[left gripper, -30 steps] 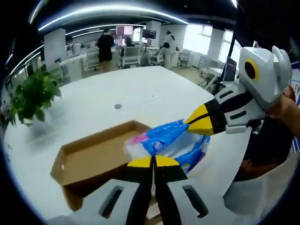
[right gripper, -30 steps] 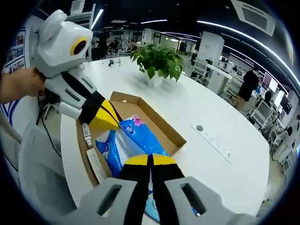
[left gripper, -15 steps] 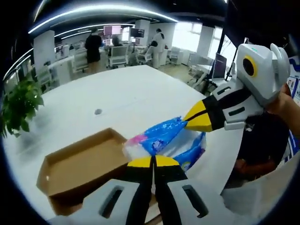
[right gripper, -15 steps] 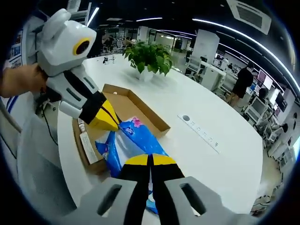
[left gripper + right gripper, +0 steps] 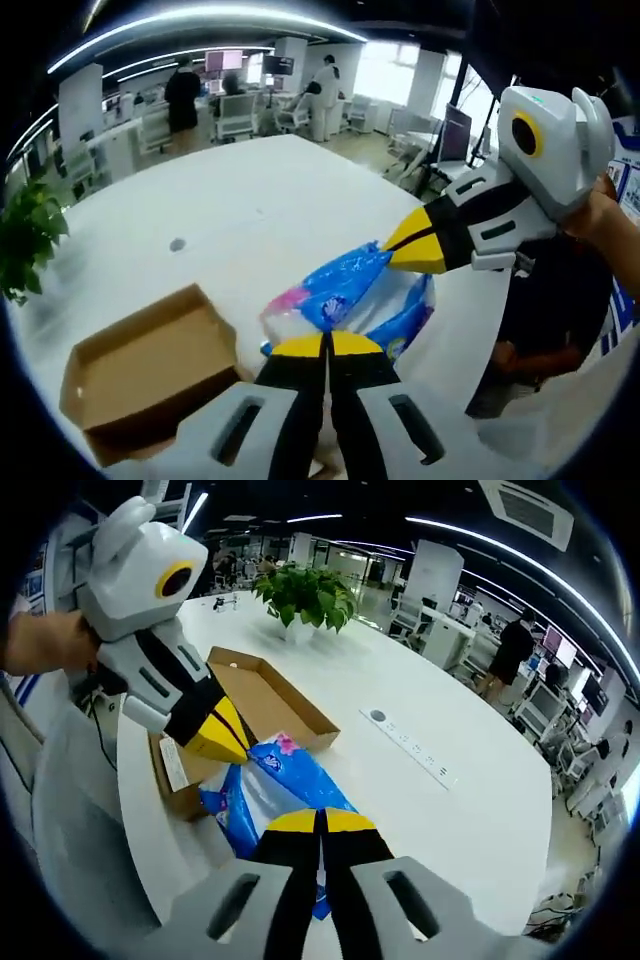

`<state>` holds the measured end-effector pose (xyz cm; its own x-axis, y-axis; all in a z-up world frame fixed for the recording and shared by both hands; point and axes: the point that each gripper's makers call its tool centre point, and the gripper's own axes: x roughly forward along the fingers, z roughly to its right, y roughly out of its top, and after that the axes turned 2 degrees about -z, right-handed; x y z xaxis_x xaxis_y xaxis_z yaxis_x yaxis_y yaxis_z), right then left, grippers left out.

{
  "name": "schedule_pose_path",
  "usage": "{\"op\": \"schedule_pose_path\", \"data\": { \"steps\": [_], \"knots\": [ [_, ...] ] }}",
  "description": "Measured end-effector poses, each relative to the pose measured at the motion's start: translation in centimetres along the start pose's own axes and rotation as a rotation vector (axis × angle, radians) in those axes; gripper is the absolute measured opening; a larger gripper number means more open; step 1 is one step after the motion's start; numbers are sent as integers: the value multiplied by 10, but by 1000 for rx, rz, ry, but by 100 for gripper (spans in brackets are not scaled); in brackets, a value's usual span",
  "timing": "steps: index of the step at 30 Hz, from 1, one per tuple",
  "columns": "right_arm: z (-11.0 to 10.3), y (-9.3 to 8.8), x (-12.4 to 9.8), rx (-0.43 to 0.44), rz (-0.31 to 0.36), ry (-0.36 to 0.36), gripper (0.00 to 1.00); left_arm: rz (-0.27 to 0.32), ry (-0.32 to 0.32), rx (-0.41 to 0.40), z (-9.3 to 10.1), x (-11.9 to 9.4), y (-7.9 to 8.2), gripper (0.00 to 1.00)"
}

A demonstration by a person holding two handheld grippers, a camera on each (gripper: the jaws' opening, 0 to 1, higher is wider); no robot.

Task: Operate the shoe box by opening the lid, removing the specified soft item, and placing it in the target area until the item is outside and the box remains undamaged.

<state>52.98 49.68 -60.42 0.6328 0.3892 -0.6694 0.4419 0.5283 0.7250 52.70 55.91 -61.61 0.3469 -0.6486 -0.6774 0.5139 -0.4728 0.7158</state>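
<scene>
The soft item (image 5: pixel 350 300) is being held clear of the shoe box (image 5: pixel 150 370) by both tools, so the lid-opening and removal steps are judged done; what is left appears to be the setting down in the target area (no marked area can be made out on the table (image 5: pixel 270 200)).

In the left gripper view, the left gripper (image 5: pixel 326 345) is being kept closed on the near edge of the item, while the right gripper (image 5: pixel 400 250) is being kept pinched on its far corner. In the right gripper view the same double hold is being shown: the right gripper (image 5: pixel 320 822) clamped on one end, the left gripper (image 5: pixel 232 748) on the other.

The item is being seen as a crinkly plastic pack, glossy blue and white with a pink patch, sagging between the two holds. The box is being shown as plain brown cardboard, shallow, rectangular and open-topped, resting undamaged on the smooth white table.
</scene>
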Motion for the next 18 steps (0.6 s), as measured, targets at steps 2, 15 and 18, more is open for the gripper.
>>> {"op": "schedule_pose_path", "data": {
  "steps": [2, 15, 18],
  "knots": [
    [3, -5, -2, -1, -4, 0, 0, -3, -5, 4, 6, 5, 2, 0],
    [31, -43, -18, 5, -27, 4, 0, -33, -35, 15, 40, 41, 8, 0],
    [39, -51, -22, 0, -31, 4, 0, -37, -40, 17, 47, 48, 11, 0]
  ]
}}
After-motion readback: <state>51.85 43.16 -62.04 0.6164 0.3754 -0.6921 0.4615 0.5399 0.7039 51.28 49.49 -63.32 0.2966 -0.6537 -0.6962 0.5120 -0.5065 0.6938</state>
